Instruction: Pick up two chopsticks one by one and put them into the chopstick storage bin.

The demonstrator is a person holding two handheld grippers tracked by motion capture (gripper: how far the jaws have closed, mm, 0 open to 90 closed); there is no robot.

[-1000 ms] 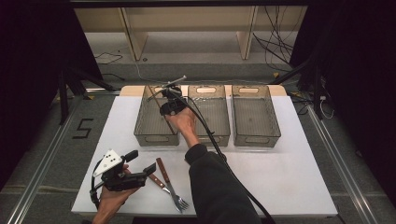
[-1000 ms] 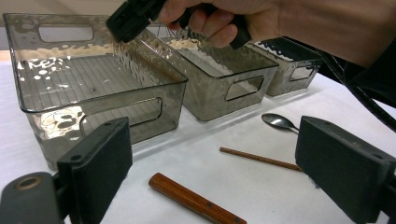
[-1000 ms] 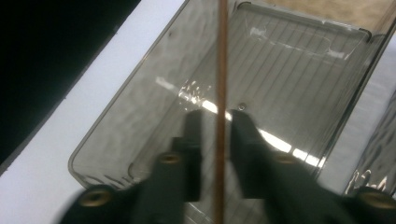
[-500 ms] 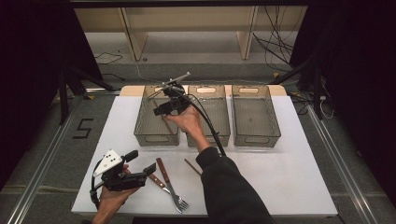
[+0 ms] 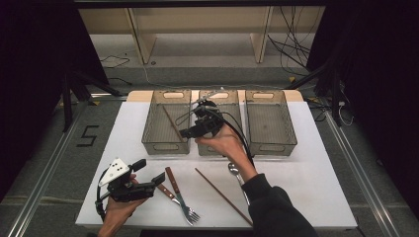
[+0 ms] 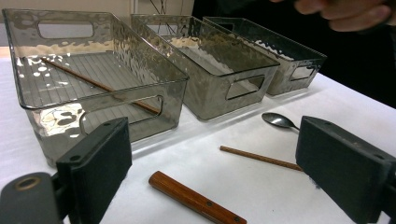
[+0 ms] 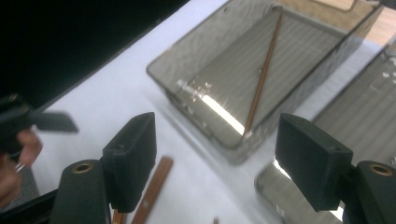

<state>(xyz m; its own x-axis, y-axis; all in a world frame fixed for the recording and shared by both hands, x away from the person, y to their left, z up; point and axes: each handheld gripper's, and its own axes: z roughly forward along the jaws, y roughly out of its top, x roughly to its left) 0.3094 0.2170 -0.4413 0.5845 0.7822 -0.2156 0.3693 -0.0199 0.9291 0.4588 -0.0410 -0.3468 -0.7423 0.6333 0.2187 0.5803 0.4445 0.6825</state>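
the right gripper (image 5: pixel 193 129) hung over the near end of the middle bin (image 5: pixel 217 148), its fingers wide, just opened, with nothing between them. one chopstick (image 5: pixel 174 124) lay slanted in the left bin (image 5: pixel 148 143); another chopstick (image 5: pixel 222 195) lay on the white surface (image 5: pixel 306 187). the left gripper (image 5: pixel 148 173) rested near-left, fingers wide and empty.

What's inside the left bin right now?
One chopstick lies slanted on the floor of the left bin; nothing else shows through its clear walls. The right gripper, jaws just opened and empty, hangs beside it, hiding part of the middle bin.
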